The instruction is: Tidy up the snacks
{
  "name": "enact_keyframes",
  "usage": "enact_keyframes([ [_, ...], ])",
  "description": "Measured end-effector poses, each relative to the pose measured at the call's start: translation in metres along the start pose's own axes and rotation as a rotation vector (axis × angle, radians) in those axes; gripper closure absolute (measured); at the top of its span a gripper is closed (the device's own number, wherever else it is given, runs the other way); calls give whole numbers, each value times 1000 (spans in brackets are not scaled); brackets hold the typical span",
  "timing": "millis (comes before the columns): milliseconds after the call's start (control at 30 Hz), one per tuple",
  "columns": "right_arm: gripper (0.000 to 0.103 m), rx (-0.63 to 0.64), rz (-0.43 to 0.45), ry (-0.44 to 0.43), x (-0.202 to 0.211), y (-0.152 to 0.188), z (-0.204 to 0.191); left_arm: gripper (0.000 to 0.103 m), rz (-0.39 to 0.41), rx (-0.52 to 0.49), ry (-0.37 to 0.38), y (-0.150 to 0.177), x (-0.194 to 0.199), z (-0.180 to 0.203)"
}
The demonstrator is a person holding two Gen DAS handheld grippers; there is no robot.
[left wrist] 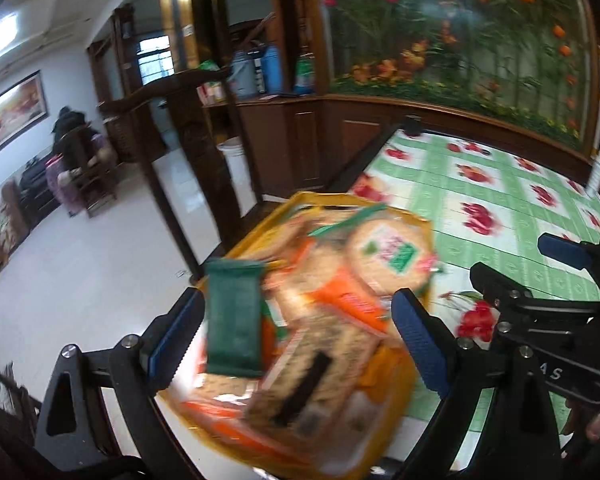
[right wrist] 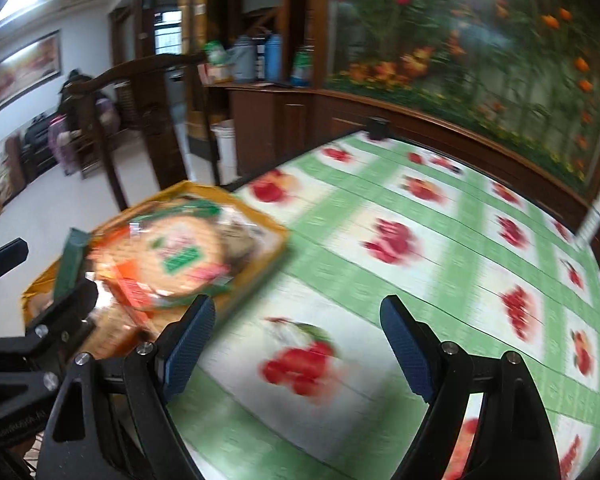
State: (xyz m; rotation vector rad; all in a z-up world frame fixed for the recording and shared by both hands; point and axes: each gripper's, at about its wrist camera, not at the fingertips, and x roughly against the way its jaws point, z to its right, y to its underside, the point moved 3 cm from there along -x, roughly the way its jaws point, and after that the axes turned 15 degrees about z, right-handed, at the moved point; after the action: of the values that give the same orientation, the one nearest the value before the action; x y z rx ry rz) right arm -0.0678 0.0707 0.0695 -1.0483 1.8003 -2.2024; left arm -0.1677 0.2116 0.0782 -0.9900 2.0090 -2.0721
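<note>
At the corner of the counter (right wrist: 380, 280), a yellow tray (left wrist: 288, 208) sits heaped with wrapped snacks, and everything else here is best placed against it. The left tool (left wrist: 296, 336) hangs right over the tray with its blue pads spread wide; a green packet (left wrist: 233, 318) stands upright against the inner face of one pad, while the other pad is well clear of it, so nothing is pinched, and whether the packet leans on the pad or merely sits in front of it I cannot tell through the blur. A round cracker pack (left wrist: 388, 256) lies on top of the pile toward the tray's far side, with orange wrappers beneath it. The right tool (right wrist: 296, 344) hovers beside the tray over bare cloth printed with green checks and red fruit, its pads equally wide apart and holding nothing. That open stretch beside the tray looks like the likely place for sorting the snacks out, which would explain why the free tool waits there while the other reaches into the pile.
</note>
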Motion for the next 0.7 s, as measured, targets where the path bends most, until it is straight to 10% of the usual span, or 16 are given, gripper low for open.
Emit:
enact_keyframes([
  [700,18,66,-11,-48,-20,-4,-49,9,-9,81,-77,13,-4,-47],
])
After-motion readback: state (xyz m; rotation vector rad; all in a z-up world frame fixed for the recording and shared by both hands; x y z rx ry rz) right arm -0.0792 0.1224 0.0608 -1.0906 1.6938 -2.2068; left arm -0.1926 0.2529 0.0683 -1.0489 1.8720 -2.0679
